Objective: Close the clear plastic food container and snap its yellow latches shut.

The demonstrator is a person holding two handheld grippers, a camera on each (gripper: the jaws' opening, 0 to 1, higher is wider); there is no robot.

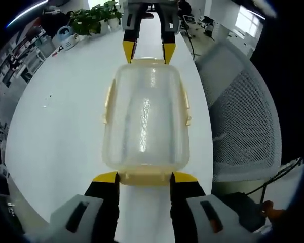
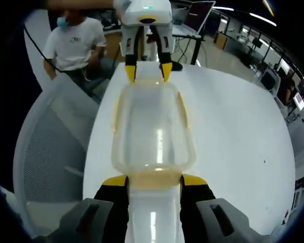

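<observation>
The clear container rests on the white tabletop, its lid in place. Its long axis runs between the two claws. The left claw stands open at one short end, its yellow tips either side of the end latch. The right claw stands open likewise at the opposite end latch. Each claw is equally near its own latch. The side latches appear flared outward, judged unsnapped. A mesh chair stands beside the tabletop edge; the other side offers open room.
</observation>
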